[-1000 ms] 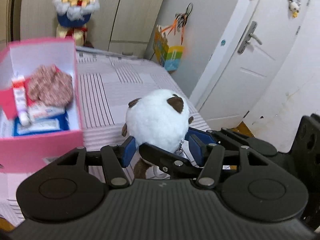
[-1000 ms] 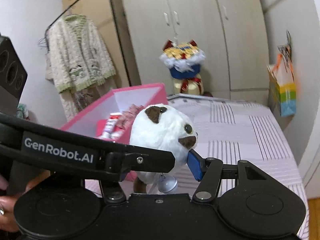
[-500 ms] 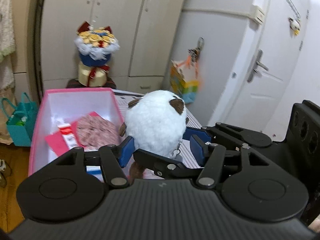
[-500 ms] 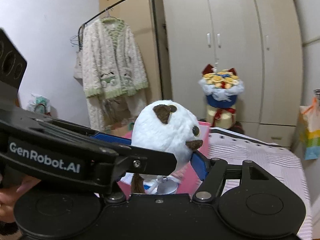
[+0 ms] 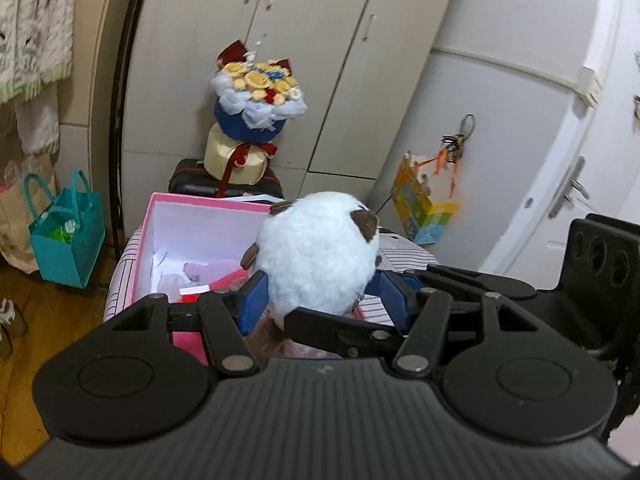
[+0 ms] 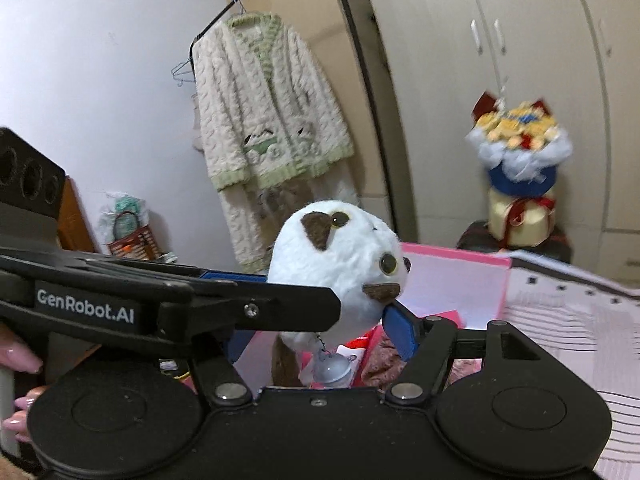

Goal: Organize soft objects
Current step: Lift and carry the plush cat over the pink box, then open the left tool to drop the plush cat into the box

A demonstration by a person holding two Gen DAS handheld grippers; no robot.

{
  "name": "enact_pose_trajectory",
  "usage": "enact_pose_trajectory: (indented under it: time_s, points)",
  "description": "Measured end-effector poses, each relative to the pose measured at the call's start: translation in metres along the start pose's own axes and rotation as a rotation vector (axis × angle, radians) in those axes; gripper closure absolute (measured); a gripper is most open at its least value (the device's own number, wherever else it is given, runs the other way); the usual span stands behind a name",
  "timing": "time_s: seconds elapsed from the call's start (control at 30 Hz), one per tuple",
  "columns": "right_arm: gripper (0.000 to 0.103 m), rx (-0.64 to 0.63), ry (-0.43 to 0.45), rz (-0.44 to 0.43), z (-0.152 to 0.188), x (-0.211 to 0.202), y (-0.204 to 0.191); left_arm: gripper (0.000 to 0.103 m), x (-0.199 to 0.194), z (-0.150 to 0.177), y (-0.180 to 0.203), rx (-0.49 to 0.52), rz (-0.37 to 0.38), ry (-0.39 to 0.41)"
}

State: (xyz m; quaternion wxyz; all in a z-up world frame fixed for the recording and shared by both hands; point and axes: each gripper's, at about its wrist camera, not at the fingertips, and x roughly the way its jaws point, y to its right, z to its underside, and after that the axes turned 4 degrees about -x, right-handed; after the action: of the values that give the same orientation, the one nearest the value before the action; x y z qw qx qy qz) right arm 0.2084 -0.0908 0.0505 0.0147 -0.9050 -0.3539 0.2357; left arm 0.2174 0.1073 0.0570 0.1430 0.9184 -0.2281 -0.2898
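A white plush toy (image 5: 318, 256) with brown ears and a small bell is held between both grippers above the open pink box (image 5: 168, 208). My left gripper (image 5: 324, 304) is shut on its body with blue pads on both sides. My right gripper (image 6: 320, 320) is also shut on the toy (image 6: 340, 268), crossing the left one; its face shows in the right wrist view. The pink box (image 6: 460, 264) holds a pinkish patterned soft item, papers and small packets.
The box rests on a striped surface (image 6: 568, 320). A flower bouquet (image 5: 256, 120) stands on a dark case by the wardrobe. A teal bag (image 5: 66, 236) sits on the wooden floor at left. A knitted cardigan (image 6: 268, 120) hangs on a rack. A white door (image 5: 580, 160) is at right.
Both grippers have carried the plush toy up and to the left, from over the striped surface to above the pink box. The grip has not changed.
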Motion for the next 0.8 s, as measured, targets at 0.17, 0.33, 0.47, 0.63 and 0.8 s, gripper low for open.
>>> enact_pose_trajectory:
  time_s: [0.17,0.33,0.47,0.63,0.8]
  points:
    - [0.029,0.046,-0.090,-0.039,0.000,0.036,0.025,0.044,0.033,-0.004,-0.026,-0.060,-0.007,-0.039]
    - [0.029,0.013,-0.176,-0.004,0.002,0.064,0.033,0.044,0.061,-0.002,-0.046,-0.124,-0.011,-0.103]
    - [0.029,-0.042,-0.207,0.069,0.001,0.073,0.033,0.044,0.075,-0.003,-0.052,-0.130,-0.039,-0.116]
    - [0.028,-0.082,-0.159,0.132,0.004,0.058,0.029,0.043,0.068,0.005,-0.045,-0.074,-0.096,-0.055]
    - [0.028,-0.077,-0.085,0.151,0.016,0.029,0.022,0.042,0.044,0.018,-0.032,-0.018,-0.129,0.012]
